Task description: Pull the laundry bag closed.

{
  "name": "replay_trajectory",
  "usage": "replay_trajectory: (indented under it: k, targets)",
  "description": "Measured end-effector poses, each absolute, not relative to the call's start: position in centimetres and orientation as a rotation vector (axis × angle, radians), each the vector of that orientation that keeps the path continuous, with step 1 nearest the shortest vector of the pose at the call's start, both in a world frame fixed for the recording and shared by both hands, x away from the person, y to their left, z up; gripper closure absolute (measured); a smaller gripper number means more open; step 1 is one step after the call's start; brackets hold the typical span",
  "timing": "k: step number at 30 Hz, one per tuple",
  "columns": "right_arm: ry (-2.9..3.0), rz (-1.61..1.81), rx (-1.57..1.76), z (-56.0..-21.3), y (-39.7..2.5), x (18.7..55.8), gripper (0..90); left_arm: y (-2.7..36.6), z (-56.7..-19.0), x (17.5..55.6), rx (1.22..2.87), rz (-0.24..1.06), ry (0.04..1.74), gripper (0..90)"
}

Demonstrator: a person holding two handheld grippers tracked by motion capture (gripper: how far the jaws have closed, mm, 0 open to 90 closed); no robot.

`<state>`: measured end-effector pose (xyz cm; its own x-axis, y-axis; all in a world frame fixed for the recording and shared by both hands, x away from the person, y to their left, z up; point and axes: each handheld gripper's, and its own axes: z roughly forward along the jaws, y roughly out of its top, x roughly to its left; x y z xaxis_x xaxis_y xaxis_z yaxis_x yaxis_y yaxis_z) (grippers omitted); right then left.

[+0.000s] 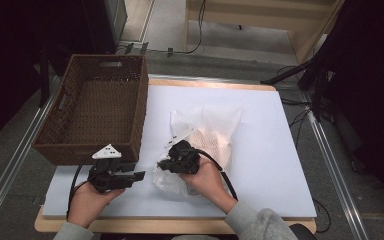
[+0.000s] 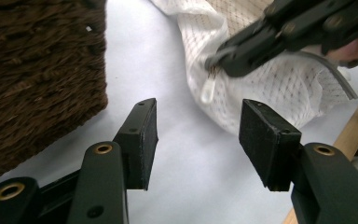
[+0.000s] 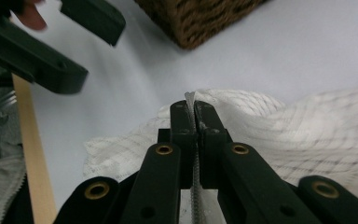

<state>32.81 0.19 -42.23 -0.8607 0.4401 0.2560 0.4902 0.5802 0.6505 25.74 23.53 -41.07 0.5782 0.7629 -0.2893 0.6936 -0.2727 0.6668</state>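
Mesh bag [image 1: 207,135] — white, crumpled netting; right hand-held gripper [image 3: 194,108] clamps its toothed zipper | left hand-held gripper [image 2: 198,135] — spread, empty

White net-patterned mesh laundry bag [image 1: 207,135] between black fingers [image 3: 183,122]; dark brown woven wicker basket [image 1: 97,107]; pale lavender-blue surface [image 1: 270,150].

No legible text, label, brand, number or sign appeared in any view. The woven basket [image 1: 95,107], the white mesh bag [image 1: 207,132], the pale table surface [image 1: 275,150] and the black gripper bodies carried no readable marking. The grey plate [image 1: 108,151] on the left gripper bore only a few dark dots, too small to read.
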Motion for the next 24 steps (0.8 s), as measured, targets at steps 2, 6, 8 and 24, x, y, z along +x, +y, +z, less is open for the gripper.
replay_trajectory:
  k: [2, 6, 8, 24]
  targets:
    - [-2.725, -1.192, -0.812, -41.5, -0.3, 32.8, 88.6, 23.2, -41.0, 25.7, 2.019, 0.114, 1.150, 47.3]
    - [-2.714, -1.243, -0.814, -40.5, -0.9, 32.8, 88.5, 22.5, -40.8, 25.8, 1.999, 0.111, 1.133, 47.3]
    - [-2.717, -1.255, -0.809, -40.2, -1.1, 32.7, 88.5, 22.2, -40.6, 25.9, 1.991, 0.111, 1.126, 47.0]
    - [-2.703, -1.329, -0.827, -39.4, -1.9, 32.1, 88.5, 19.1, -41.0, 27.3, 1.999, 0.065, 1.082, 43.5]
